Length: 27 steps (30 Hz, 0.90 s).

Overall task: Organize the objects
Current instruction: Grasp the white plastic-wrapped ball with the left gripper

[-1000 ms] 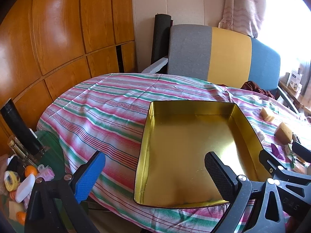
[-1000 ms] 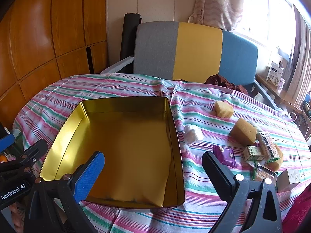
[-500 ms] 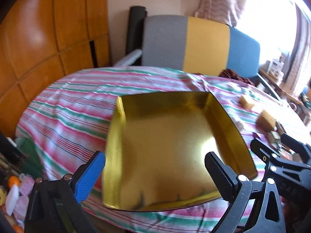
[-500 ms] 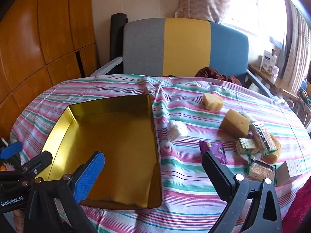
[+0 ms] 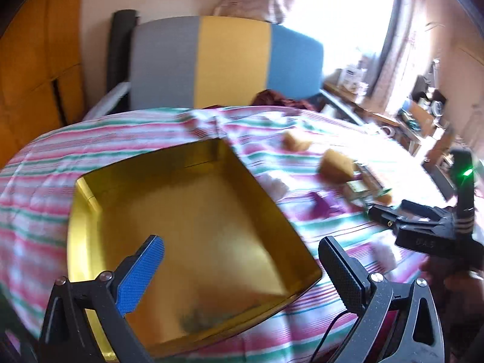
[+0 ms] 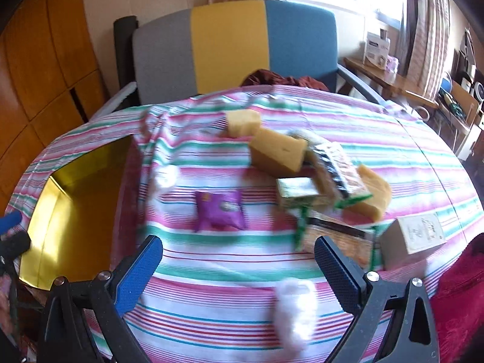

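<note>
An empty gold tin tray (image 5: pixel 90 199) (image 6: pixel 39 211) lies on the striped tablecloth. My left gripper (image 5: pixel 242 260) hangs open over its near side, holding nothing. My right gripper (image 6: pixel 239 257) is open above the cloth, just short of a purple packet (image 6: pixel 219 210) (image 5: pixel 322 205). Beyond it lie yellow sponge blocks (image 6: pixel 276 151) (image 5: pixel 335 163), a green box (image 6: pixel 298 193), wrapped snack packs (image 6: pixel 335 163) and a white carton (image 6: pixel 414 234). A white wad (image 6: pixel 165 177) sits near the tray, another (image 6: pixel 295 308) close under the right gripper.
A grey, yellow and blue chair (image 6: pixel 233 45) stands behind the round table (image 6: pixel 423 157). Wooden panelling (image 6: pixel 39 60) fills the left. A cluttered shelf (image 6: pixel 453 96) and bright window are at the right. A red sleeve (image 6: pixel 459 302) shows at the lower right.
Both grippers have swung to the right: the tray has slid left in both views, and the pile of small objects now sits in front of the right gripper. Both stay open.
</note>
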Tool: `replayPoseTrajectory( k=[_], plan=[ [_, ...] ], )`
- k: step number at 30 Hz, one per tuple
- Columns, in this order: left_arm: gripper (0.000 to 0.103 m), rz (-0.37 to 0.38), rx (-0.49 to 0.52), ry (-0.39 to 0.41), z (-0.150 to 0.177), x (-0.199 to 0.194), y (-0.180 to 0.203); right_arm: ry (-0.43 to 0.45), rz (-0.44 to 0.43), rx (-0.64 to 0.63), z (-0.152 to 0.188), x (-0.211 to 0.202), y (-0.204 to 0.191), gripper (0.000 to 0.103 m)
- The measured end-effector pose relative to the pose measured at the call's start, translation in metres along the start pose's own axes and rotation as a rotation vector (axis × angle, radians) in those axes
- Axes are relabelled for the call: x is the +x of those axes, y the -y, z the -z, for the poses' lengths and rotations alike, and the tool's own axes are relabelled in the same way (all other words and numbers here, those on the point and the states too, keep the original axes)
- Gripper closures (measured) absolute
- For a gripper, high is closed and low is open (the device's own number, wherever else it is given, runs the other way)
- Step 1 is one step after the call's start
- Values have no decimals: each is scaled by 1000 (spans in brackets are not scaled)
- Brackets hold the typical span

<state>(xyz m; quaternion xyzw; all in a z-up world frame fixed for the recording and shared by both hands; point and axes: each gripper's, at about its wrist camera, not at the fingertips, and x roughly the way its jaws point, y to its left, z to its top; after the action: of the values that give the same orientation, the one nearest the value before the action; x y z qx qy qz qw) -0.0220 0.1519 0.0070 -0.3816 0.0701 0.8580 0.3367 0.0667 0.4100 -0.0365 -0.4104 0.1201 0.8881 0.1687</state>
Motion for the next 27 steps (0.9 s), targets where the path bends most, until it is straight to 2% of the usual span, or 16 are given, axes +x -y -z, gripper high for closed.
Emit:
replayPoseTrajectory(
  k=[5, 7, 10, 13, 18, 23, 27],
  plan=[
    [0, 19, 133, 25, -30, 15, 33, -31, 9, 76, 1, 3, 51, 1],
    [0, 25, 181, 0, -40, 29, 46, -32, -3, 115, 3, 4, 65, 1],
    [0, 40, 245, -47, -52, 55, 59, -24, -66, 151, 2, 2, 69, 1],
    [1, 58, 292, -102, -64, 84, 69, -21, -90, 113, 3, 3, 61, 1],
    [11, 74, 370, -162, -78, 122, 80, -7, -140, 80, 4, 3, 53, 1],
    [28, 74, 461, -255, -81, 164, 87, -2, -170, 96, 3, 3, 56, 1],
    [33, 48, 506, -310, -78, 187, 91, 3, -187, 99, 2, 4, 56, 1]
  ],
)
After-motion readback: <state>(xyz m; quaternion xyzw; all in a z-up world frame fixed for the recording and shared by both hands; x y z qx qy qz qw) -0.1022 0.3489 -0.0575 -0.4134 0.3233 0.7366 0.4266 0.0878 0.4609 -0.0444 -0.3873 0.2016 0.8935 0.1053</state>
